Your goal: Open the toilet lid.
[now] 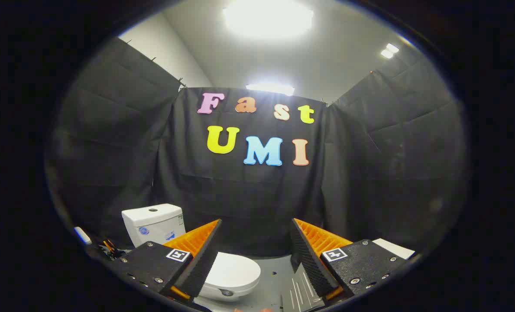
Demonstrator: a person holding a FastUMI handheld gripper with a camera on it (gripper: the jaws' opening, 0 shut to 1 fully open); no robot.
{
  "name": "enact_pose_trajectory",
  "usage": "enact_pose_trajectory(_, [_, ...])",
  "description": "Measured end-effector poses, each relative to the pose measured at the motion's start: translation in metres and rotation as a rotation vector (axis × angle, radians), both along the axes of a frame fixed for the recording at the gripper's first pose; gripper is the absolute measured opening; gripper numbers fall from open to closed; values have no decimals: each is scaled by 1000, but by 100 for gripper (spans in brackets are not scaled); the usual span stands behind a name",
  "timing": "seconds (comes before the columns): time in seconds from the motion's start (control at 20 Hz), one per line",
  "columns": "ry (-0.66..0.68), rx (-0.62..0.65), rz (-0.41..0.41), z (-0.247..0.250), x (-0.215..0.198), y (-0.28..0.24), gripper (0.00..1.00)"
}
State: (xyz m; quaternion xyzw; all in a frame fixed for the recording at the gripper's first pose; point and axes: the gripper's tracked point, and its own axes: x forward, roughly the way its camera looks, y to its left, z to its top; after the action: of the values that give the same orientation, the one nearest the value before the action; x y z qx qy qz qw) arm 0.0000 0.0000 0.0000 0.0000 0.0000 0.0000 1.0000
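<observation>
Surface finishes, booth interior
Toilet lid (233, 271): smooth glossy white, ceramic or plastic, cannot tell which. Tank (153, 223), far left: same gloss. Wall cloth (248, 203): matt, creased. Gripper (254, 253) fingers spread wide, inner pads (307, 260) ribbed, matt.

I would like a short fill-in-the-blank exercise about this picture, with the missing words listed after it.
1. The toilet lid lies ____ over the bowl.
2. The gripper has its fingers spread ____, with nothing held between them.
3. The white cistern stands behind the lid, against the booth's ____ cloth wall.
4. The lid sits below and just ahead of the gripper's ____ finger.

Missing words: closed; open; black; left
</observation>
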Motion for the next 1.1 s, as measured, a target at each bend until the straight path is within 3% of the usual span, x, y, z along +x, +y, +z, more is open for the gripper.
enact_pose_trajectory(0.4, [47,46,54,-28,10,16,95])
enact_pose_trajectory(0.85, [104,51,-16,-74,15,-14,95])
enact_pose_trajectory(1.1, [121,79,-6,-84,19,-11,95])
